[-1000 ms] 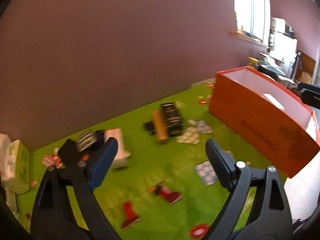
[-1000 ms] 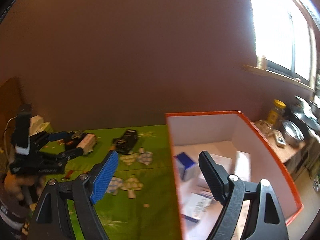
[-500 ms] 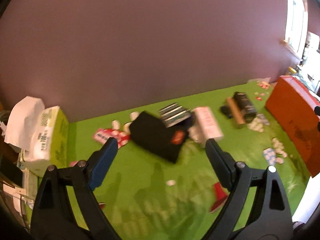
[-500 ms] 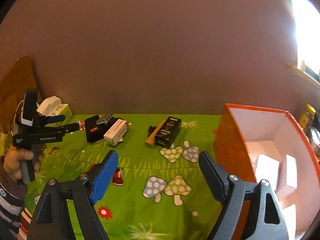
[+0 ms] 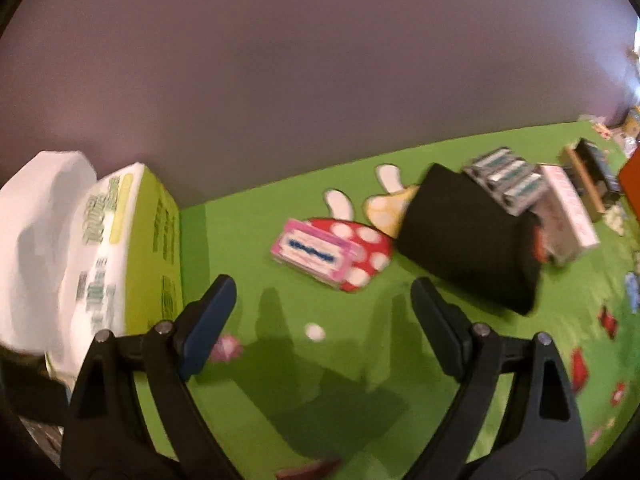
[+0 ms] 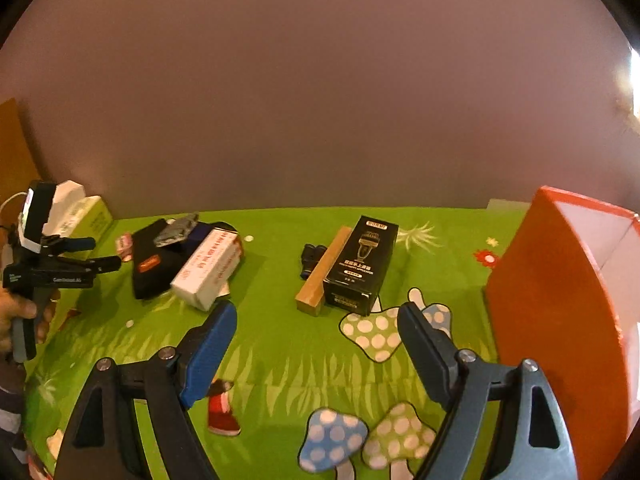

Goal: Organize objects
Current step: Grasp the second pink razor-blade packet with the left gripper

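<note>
My left gripper (image 5: pixel 324 296) is open and empty, low over the green cloth (image 5: pixel 280 360). Just beyond its fingers lies a small pink box (image 5: pixel 314 254). To the right are a black pouch (image 5: pixel 468 240), a silver blister pack (image 5: pixel 506 178) resting on it, and a long white box (image 5: pixel 568 210). My right gripper (image 6: pixel 316 314) is open and empty too, pointing at a black carton (image 6: pixel 362 266) with a wooden block (image 6: pixel 324 272) against its left side. The right wrist view also shows the left gripper (image 6: pixel 102 254) at far left, near the pouch (image 6: pixel 154 264).
An open orange box (image 6: pixel 560 312) with white inside stands at the right edge. A green tissue box (image 5: pixel 120 248) sits at the left end by the wall. A small dark object (image 6: pixel 312 258) lies behind the block. A person's hand (image 6: pixel 16 312) holds the left gripper.
Both views have swung left, away from the orange box, and sunk toward the cloth. The left gripper now faces the pink box and tissue box. Both jaws stayed open.
</note>
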